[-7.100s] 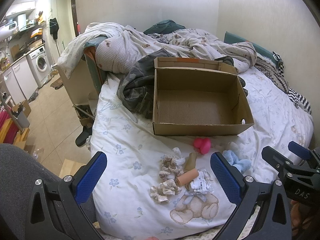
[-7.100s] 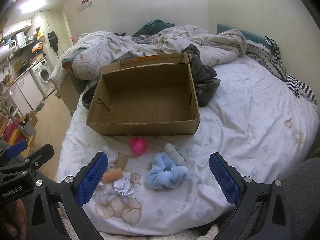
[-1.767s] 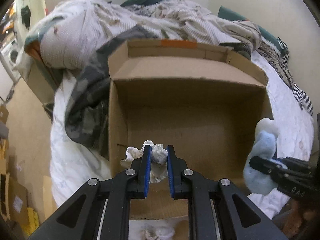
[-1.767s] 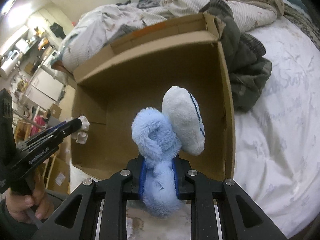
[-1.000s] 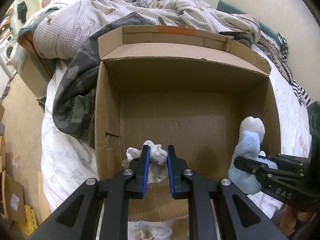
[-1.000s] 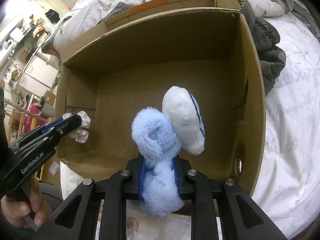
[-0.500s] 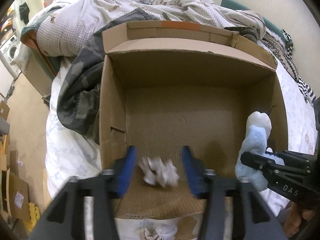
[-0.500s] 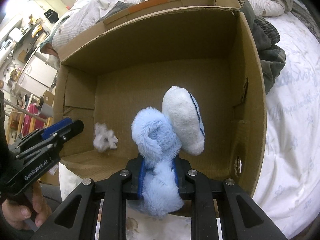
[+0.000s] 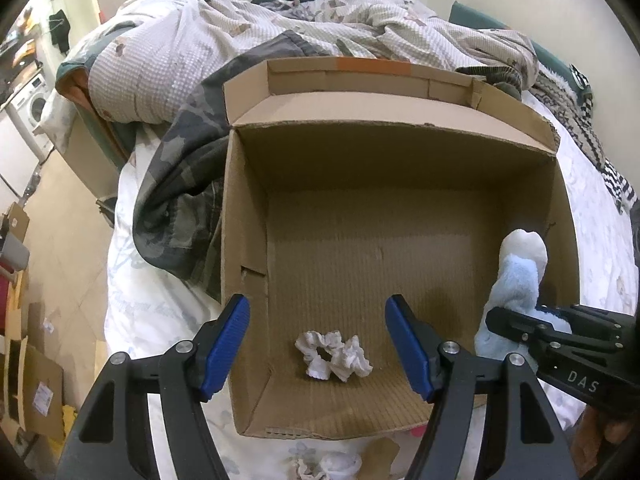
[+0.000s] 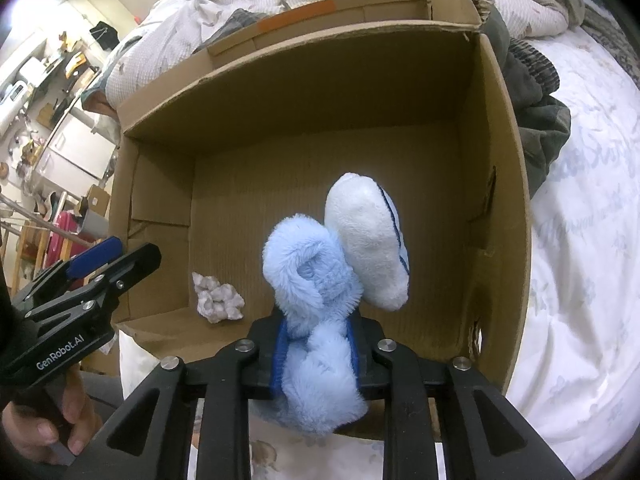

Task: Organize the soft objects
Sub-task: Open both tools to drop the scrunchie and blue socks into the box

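An open cardboard box (image 9: 248, 208) (image 10: 500, 168) stands on the bed. A white scrunchie (image 9: 334, 355) (image 10: 218, 298) lies on the box floor near the front left corner. My left gripper (image 9: 318, 340) is open and empty, just above the scrunchie; it also shows in the right wrist view (image 10: 116, 258). My right gripper (image 10: 316, 344) is shut on a fluffy light-blue and white soft item (image 10: 320, 264) and holds it over the box's front right part. It also shows in the left wrist view (image 9: 516, 276).
A crumpled duvet (image 9: 280, 32) and dark camouflage clothing (image 9: 180, 184) lie behind and left of the box. More small soft items (image 9: 332, 464) lie on the white sheet in front of the box. The floor and cardboard pieces (image 9: 24, 360) are at the left.
My left gripper has opened and dropped the white scrunchie onto the box floor. My right gripper still holds the blue soft item over the box, barely moved.
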Action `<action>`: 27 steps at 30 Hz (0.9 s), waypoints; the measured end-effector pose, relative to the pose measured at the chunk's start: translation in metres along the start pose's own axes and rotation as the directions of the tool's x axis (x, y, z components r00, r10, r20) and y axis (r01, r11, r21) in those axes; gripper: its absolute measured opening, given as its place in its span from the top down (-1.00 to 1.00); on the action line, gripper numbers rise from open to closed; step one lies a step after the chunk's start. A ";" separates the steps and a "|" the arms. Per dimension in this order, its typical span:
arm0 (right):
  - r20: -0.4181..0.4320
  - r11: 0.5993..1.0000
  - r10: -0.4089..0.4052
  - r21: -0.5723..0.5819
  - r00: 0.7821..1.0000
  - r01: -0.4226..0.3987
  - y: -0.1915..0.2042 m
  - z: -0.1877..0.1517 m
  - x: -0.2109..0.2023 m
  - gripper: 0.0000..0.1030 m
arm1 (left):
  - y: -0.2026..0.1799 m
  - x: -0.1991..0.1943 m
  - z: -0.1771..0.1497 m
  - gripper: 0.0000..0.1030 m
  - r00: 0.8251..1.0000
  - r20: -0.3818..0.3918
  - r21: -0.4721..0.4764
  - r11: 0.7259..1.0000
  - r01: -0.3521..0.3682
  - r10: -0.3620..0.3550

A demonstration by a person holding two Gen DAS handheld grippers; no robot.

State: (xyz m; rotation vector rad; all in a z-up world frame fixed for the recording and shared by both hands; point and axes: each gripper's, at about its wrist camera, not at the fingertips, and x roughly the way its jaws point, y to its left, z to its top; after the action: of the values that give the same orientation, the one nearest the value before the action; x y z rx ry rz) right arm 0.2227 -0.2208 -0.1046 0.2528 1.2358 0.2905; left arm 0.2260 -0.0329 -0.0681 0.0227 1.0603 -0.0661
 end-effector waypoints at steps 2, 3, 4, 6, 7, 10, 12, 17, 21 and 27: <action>0.007 1.000 -0.006 0.004 1.000 0.006 0.000 0.001 -0.002 -0.30 | 0.001 -0.001 0.001 -0.31 1.000 0.004 -0.006 1.000 0.002 -0.002; 0.015 1.000 -0.007 0.009 1.000 0.007 -0.001 0.001 -0.004 -0.39 | 0.001 -0.002 0.001 -0.31 1.000 0.004 -0.008 1.000 0.007 -0.007; 0.028 1.000 0.000 0.012 1.000 0.000 -0.001 0.001 -0.007 -0.43 | 0.001 -0.003 0.001 -0.31 1.000 0.005 -0.010 1.000 0.006 -0.006; 0.048 1.000 -0.005 0.000 0.999 0.005 0.001 0.002 -0.012 -0.43 | 0.001 -0.004 0.001 -0.31 1.000 0.007 -0.009 1.000 0.004 -0.004; 0.055 1.000 -0.011 -0.011 0.998 0.012 0.002 0.002 -0.014 -0.43 | 0.002 -0.005 0.000 -0.31 1.000 0.009 -0.011 1.000 0.006 -0.006; 0.070 0.999 -0.029 -0.022 0.997 0.031 0.003 0.002 -0.018 -0.43 | 0.002 -0.008 0.001 -0.31 1.000 0.015 -0.012 1.000 0.006 -0.006; 0.074 0.999 -0.027 -0.016 0.997 0.029 0.001 0.001 -0.021 -0.43 | 0.002 -0.011 0.000 -0.31 1.000 0.021 -0.016 1.000 0.001 0.000; 0.098 1.000 -0.022 -0.005 0.995 0.023 0.002 0.001 -0.030 -0.43 | 0.003 -0.018 -0.002 -0.31 0.999 0.032 -0.013 1.000 -0.006 0.007; 0.106 0.999 -0.031 -0.005 0.994 0.032 0.005 -0.002 -0.034 -0.43 | 0.006 -0.025 -0.004 -0.31 0.999 0.039 -0.016 1.000 -0.017 0.018; 0.124 0.999 -0.037 0.002 0.992 0.037 0.008 -0.006 -0.044 -0.43 | 0.017 -0.040 -0.008 -0.31 0.998 0.052 -0.051 0.999 -0.015 0.018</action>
State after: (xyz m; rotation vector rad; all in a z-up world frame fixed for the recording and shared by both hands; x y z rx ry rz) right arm 0.2031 -0.2290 -0.0648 0.2437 1.1160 0.2394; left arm 0.2005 -0.0142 -0.0372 -0.0158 1.0090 -0.0248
